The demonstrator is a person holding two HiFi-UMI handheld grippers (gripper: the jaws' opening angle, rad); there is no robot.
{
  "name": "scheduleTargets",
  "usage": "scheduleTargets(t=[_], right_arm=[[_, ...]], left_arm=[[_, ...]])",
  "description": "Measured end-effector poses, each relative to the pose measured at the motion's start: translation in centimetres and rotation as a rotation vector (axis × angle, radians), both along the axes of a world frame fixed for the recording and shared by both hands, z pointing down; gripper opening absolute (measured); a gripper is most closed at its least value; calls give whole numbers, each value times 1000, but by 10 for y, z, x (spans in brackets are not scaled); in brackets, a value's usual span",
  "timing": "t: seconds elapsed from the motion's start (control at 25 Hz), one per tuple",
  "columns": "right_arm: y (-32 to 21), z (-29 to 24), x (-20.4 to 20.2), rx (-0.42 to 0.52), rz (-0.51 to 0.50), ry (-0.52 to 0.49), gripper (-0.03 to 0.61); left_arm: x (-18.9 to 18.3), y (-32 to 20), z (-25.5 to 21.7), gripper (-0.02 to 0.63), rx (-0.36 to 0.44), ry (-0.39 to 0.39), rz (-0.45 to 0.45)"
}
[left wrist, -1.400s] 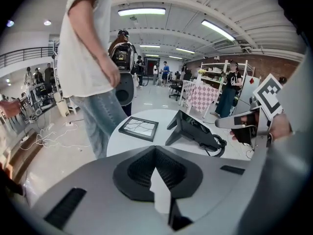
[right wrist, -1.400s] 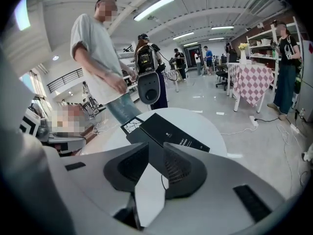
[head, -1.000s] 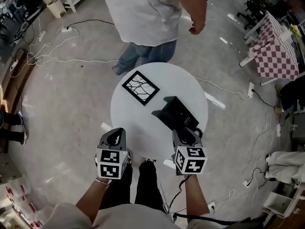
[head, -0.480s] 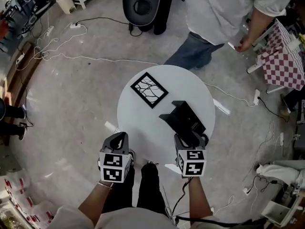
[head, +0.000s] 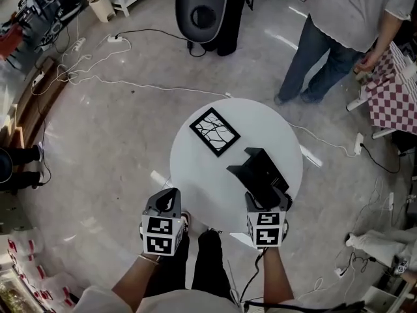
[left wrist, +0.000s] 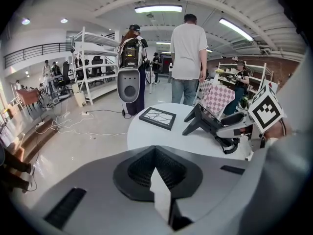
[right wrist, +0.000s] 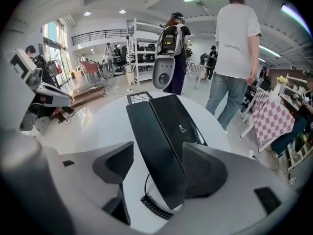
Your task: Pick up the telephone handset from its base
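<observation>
A black telephone (head: 259, 169) stands on the round white table (head: 215, 175), right of centre. Its long handset (right wrist: 155, 146) lies on the sloped base (right wrist: 177, 117), with a coiled cord (right wrist: 155, 207) at the near end. My right gripper (head: 266, 199) is at the phone's near end. Its jaws have just been opening and now stand wide, open, with the handset's lower end between them (right wrist: 159, 156). The left pad is clear of the handset and the right one is close against its edge. My left gripper (head: 165, 199) hovers at the table's near left edge, shut and empty (left wrist: 155, 153).
A black-framed picture (head: 215, 131) lies flat on the far side of the table. A person (head: 348, 18) stands beyond the table at the upper right, next to a dark upright machine (head: 202, 8). Cables (head: 85, 64) trail over the floor at left. A checked-cloth table (head: 391, 90) is at far right.
The right gripper's jaws have spread apart around the handset's near end and sit slightly closer to the phone. The person behind the table has walked off to the right. The left gripper has barely moved.
</observation>
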State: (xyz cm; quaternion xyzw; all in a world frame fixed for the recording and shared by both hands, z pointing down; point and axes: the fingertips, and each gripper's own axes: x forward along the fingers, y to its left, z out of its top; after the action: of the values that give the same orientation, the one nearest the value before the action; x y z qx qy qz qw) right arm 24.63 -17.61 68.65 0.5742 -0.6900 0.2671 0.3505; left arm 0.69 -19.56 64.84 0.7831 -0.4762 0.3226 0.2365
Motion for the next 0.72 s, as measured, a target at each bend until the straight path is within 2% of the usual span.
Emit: scheduleTargets(t=[0.2, 0.52, 0.72], right_arm=[[-5, 6, 3, 12, -40, 99, 308], [-10, 9, -2, 12, -79, 134, 311], [-12, 18, 2, -2, -102, 195, 311]], left_arm=[[-3, 2, 2, 9, -4, -3, -17], [-9, 2, 0, 9, -10, -8, -39], [-7, 7, 3, 9, -16, -9, -42]])
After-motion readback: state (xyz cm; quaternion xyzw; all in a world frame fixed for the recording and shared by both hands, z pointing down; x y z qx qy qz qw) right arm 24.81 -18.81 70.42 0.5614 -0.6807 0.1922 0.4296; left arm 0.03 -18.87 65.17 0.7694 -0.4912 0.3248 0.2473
